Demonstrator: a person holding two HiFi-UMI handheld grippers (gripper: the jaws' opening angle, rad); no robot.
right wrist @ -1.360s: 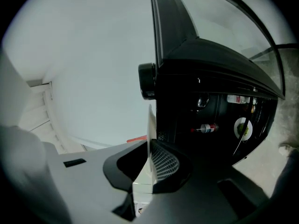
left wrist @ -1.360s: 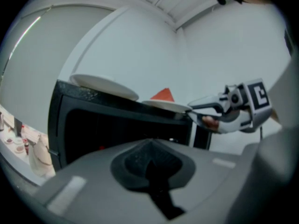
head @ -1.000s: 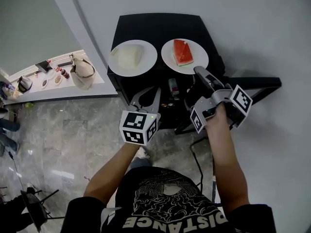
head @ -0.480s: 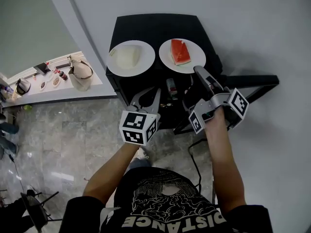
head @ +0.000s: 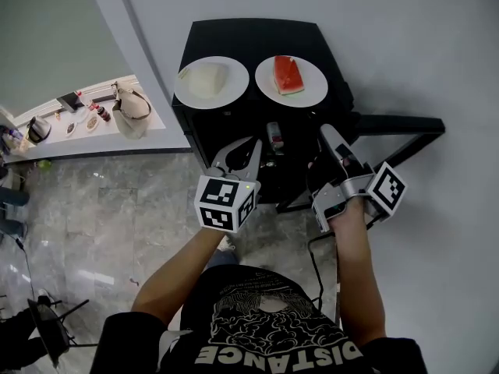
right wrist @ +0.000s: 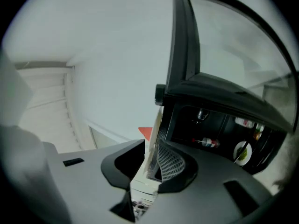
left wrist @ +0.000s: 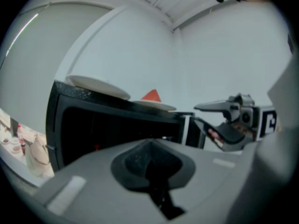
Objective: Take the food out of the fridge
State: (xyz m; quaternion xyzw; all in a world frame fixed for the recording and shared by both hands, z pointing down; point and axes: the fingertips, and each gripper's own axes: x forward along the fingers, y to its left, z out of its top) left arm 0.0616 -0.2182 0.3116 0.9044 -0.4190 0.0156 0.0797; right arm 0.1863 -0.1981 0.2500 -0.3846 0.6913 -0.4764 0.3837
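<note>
A small black fridge (head: 249,33) stands against the white wall, its door (head: 398,123) swung open to the right. On its top sit a plate of white food (head: 210,80) and a plate with a watermelon slice (head: 287,74). My right gripper (head: 329,139) is at the door's free edge. In the right gripper view that edge (right wrist: 154,139) runs between the jaws, which have just been opening and no longer press on it. My left gripper (head: 240,149) hovers level before the fridge opening, shut and empty. Bottles (right wrist: 205,142) and a small plate of green food (right wrist: 242,152) show inside.
A low counter (head: 93,135) at the left carries a handbag (head: 129,114) and small items. A black cable (head: 316,248) lies on the grey marble floor below the door. Someone else's legs and a stand (head: 39,333) are at the bottom left.
My right gripper has drawn back toward me along the door's edge and rolled, and its jaws stand wider. The left gripper has hardly moved.
</note>
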